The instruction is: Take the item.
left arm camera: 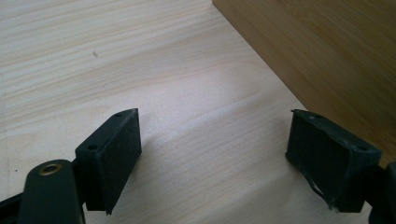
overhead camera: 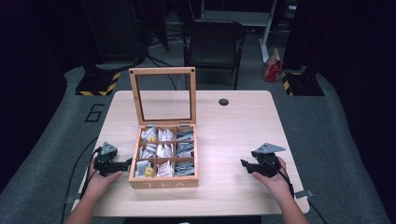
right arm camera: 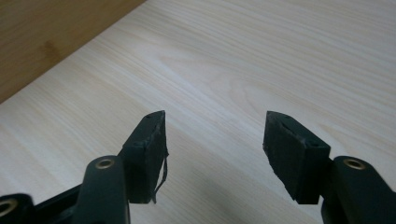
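Observation:
A wooden tea box marked TEA stands mid-table with its glass lid raised upright. Its compartments hold several tea bags, one with a yellow tag at the front left. My left gripper rests on the table just left of the box, held by a hand; its jaws stand open over bare wood, with the box wall to the right. My right gripper sits right of the box, jaws apart with nothing between them; the box wall shows at upper left.
The light wooden table has a round black cable hole near its far edge. A black folding chair stands behind the table, and a red bag lies on the floor beyond.

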The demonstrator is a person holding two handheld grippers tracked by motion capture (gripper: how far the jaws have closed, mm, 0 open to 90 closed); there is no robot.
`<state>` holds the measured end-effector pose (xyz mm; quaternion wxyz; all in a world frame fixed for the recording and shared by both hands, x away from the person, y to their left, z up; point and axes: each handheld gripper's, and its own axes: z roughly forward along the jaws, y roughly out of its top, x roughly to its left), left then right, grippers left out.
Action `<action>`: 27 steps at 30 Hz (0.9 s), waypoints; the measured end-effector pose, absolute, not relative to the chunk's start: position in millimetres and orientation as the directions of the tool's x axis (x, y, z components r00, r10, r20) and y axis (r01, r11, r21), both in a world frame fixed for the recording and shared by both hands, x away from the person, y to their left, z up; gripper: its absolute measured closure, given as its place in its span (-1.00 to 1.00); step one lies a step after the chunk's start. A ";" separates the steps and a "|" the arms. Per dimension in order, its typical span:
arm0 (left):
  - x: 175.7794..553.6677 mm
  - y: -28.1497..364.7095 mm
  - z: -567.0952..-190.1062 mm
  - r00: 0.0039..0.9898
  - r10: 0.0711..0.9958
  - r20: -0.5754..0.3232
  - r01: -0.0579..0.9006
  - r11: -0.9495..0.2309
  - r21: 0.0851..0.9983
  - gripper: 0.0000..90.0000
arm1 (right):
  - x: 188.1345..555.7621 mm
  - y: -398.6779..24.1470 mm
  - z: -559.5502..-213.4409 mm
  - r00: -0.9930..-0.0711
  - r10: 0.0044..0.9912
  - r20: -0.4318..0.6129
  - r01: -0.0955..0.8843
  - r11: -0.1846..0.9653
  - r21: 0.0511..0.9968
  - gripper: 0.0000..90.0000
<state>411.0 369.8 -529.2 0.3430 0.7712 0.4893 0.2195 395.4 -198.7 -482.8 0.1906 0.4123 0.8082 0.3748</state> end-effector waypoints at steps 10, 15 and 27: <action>410.5 369.2 -529.7 0.422 0.907 -0.003 0.603 -0.278 0.747 -0.61 | 390.1 -176.6 -453.9 -0.695 0.719 -0.014 0.459 0.458 0.761 0.03; 410.5 369.1 -529.7 0.422 0.907 -0.004 0.603 -0.278 0.747 -0.61 | 390.3 -160.1 -442.7 -0.732 0.681 -0.001 0.423 0.455 0.783 0.09; 409.5 368.9 -529.5 0.422 0.906 -0.011 0.610 -0.276 0.743 -0.61 | 391.6 -125.1 -437.6 -0.813 0.581 0.041 0.383 0.482 0.788 0.27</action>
